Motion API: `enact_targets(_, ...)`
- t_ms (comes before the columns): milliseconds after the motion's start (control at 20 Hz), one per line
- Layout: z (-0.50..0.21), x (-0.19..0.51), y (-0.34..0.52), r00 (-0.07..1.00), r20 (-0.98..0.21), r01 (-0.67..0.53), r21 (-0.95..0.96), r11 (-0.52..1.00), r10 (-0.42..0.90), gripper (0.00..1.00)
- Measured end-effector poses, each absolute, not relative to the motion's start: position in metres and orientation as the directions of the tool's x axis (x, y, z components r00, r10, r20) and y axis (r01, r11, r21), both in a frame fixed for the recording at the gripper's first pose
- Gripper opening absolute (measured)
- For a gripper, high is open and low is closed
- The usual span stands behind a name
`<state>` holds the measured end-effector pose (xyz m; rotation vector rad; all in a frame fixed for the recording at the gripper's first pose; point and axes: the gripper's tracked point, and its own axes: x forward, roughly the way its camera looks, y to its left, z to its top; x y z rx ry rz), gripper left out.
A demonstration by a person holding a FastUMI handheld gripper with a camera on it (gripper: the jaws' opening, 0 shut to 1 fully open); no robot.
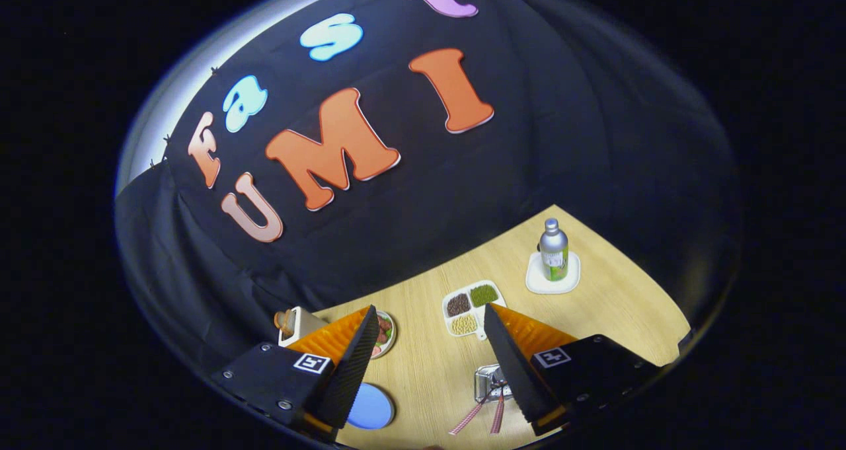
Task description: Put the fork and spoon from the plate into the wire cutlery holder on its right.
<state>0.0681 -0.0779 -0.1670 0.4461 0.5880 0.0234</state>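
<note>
— Starting from the left, what do you see on the desk?

— A small pale box-like holder with something brownish at its side sits at the far left, close to the black cloth wall. Just right of it, partly hidden behind the left finger, is a round bowl with reddish pieces in it. Nearer, below that finger's tip, lies a blue round plate.

— And the fingers themselves?

— They stand wide apart with bare wooden desk between them; nothing is held. The gripper hangs above the desk, tilted.

— What lies beyond them?

— A white tray with compartments, one dark brown, one green, one pale yellow, sits just ahead of the right finger; its near corner is hidden by that finger.

— Where is the cutlery?

— Two striped red-and-white handles stick out toward the camera from a shiny wire cutlery holder, which sits against the inner edge of the right finger, well right of the blue plate. I cannot tell fork from spoon; only the handles show.

— Anything farther right?

— A silver bottle with a green label stands upright on a white square coaster, well beyond the right finger.
</note>
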Motion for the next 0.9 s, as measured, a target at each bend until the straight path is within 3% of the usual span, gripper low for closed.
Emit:
enact_targets(400,-0.091,0.075,-0.076,0.983,-0.176,-0.015,0.163,0.987,0.044,0.95)
enact_targets(600,-0.071,0.065,-0.070,0.996,-0.087,-0.028,0.057,0.998,0.033,0.96)
enact_targets(900,-0.018,0.059,-0.056,0.987,0.154,-0.029,-0.035,0.999,0.034,0.97)
